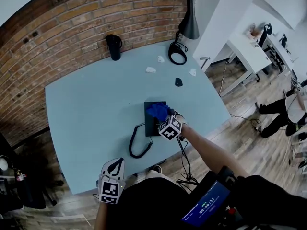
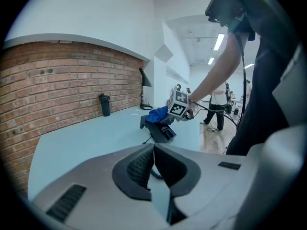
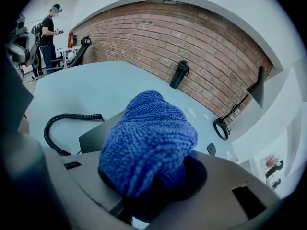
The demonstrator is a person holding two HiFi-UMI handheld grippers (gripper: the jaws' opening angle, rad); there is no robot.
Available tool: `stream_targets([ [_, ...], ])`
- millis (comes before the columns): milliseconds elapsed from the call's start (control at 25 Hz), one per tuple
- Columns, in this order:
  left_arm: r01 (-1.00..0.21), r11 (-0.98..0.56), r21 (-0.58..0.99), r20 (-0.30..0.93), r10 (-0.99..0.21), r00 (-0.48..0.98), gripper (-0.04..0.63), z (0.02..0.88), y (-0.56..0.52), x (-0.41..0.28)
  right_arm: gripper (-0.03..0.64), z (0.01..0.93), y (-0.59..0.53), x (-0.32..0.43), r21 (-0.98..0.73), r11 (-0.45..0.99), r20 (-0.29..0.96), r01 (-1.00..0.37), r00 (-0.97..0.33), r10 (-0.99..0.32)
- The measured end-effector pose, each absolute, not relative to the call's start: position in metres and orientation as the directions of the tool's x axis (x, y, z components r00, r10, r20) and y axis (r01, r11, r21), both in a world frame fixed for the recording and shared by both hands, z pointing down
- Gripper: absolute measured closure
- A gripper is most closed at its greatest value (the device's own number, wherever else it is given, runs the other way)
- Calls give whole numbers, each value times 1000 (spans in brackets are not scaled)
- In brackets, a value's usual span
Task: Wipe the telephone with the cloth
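Observation:
A black telephone [image 1: 154, 120] lies on the pale blue table [image 1: 86, 114], and its coiled cord [image 1: 139, 145] loops toward the front edge. My right gripper [image 1: 165, 118] is shut on a blue cloth [image 1: 157, 110] and holds it over the phone's upper part. In the right gripper view the cloth [image 3: 148, 140] bulges out between the jaws above the telephone [image 3: 98, 134]. My left gripper [image 1: 114, 167] hangs at the table's front edge, away from the phone, shut with nothing in it. The left gripper view shows its pads [image 2: 139, 169] together, with the telephone [image 2: 163, 131] and cloth [image 2: 157, 114] farther off.
A black mug [image 1: 114, 47] stands at the back by the brick wall. A black desk lamp [image 1: 188, 23] with a round base [image 1: 177, 54] stands at the back right. Small white bits [image 1: 150, 70] and a small dark object [image 1: 178, 82] lie behind the phone.

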State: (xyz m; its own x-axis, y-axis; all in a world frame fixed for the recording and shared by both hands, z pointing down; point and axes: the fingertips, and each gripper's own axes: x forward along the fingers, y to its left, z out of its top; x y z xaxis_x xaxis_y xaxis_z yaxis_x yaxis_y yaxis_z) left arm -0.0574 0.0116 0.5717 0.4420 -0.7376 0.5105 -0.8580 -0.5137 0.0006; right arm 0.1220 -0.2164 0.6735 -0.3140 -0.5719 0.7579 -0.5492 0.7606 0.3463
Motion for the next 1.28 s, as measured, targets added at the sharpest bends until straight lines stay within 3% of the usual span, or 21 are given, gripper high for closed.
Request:
stream_targets([
  [1280, -846, -533, -3, 501, -733, 460, 572, 568, 3, -54, 436, 688, -181, 121, 337, 744, 750, -577, -313, -583],
])
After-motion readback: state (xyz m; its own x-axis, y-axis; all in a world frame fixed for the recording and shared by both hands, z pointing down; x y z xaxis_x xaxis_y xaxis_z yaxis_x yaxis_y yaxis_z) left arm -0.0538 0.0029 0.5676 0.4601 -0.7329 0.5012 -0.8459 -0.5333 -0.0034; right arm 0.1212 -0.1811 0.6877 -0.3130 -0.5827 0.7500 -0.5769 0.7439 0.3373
